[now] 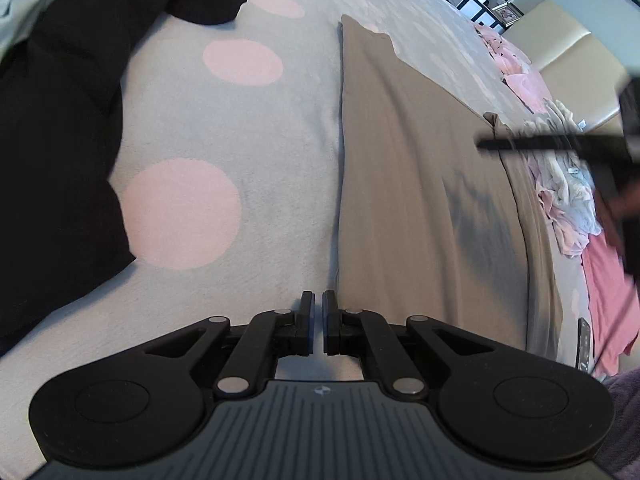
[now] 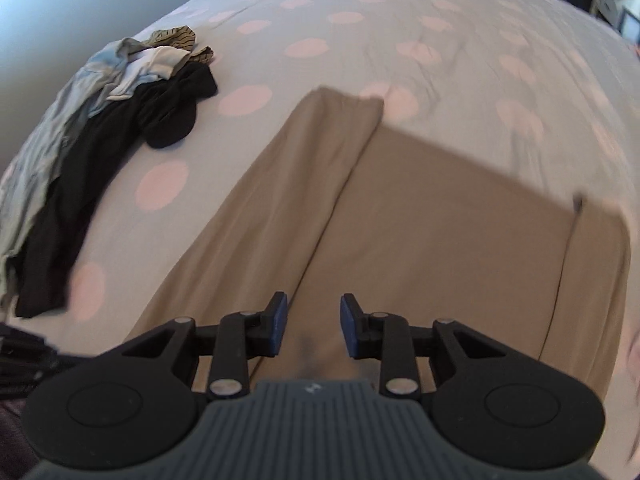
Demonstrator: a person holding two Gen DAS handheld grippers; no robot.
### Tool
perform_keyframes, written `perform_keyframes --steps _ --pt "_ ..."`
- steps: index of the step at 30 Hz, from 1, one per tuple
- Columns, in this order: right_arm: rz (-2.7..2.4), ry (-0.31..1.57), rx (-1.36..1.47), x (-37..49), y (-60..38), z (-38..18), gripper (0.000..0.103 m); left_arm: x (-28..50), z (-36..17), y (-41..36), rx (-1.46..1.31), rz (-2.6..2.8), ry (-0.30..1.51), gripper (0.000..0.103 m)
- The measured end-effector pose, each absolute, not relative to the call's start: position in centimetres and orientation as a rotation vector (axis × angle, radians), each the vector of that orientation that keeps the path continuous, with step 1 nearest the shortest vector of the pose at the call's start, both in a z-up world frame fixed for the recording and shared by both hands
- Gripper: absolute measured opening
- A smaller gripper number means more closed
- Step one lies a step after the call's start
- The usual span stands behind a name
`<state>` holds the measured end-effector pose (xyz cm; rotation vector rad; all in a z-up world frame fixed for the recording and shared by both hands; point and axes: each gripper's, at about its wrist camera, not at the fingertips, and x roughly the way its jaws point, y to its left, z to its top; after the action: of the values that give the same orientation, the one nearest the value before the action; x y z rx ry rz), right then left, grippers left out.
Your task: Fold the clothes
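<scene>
Flat tan fabric garment [image 2: 400,220], partly folded, spread on grey bedspread with pink dots [image 2: 400,40], beneath and ahead of right gripper [image 2: 313,322], jaws parted and empty; left gripper [image 1: 317,322] closed at garment's left edge; black garment [image 1: 60,120] far left.

We see a tan, smooth-knit garment [image 2: 420,232] lying flat on a pale grey bedspread with pink dots [image 2: 320,48], partly folded: one long narrow panel runs away from us, and a wider layer lies over it along a straight crease. Its far end is squared off, with small wrinkles. To its left, well apart, lies a rumpled heap of a black garment [image 2: 120,152] and light blue clothes [image 2: 72,96]. At the right edge of the bed lies a jumble of pink and white clothes [image 1: 576,200].
</scene>
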<state>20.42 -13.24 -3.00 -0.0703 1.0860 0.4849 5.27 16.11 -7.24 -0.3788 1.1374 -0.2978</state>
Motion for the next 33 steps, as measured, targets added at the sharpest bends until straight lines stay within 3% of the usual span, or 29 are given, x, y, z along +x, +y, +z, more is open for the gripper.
perform_keyframes --steps 6,11,13,14,15,21,33 --pt "0.5 1.124 0.17 9.6 -14.3 -5.2 0.039 2.6 -5.7 13.5 -0.287 -0.342 1.08 0.001" --pt "0.51 1.102 0.25 3.4 -12.4 -5.2 0.037 1.1 -5.3 11.2 -0.248 -0.406 1.047 0.001" --pt "0.48 1.09 0.294 2.4 -12.3 -6.1 0.022 0.7 -5.4 10.2 -0.24 -0.429 1.042 0.001" --pt "0.465 1.097 0.308 2.2 -12.4 -6.5 0.008 0.5 -5.4 9.8 -0.231 -0.439 1.04 0.001" --pt "0.45 1.103 0.322 2.0 -12.4 -7.0 0.006 0.2 -5.6 9.3 -0.211 -0.443 1.043 0.001" --pt "0.389 1.119 0.342 0.7 -14.2 -8.1 0.006 -0.4 -7.6 9.0 -0.145 -0.388 1.103 0.001" --pt "0.343 1.022 0.233 -3.1 -17.2 -5.4 0.011 -4.3 -4.3 8.0 -0.125 -0.41 1.014 0.002"
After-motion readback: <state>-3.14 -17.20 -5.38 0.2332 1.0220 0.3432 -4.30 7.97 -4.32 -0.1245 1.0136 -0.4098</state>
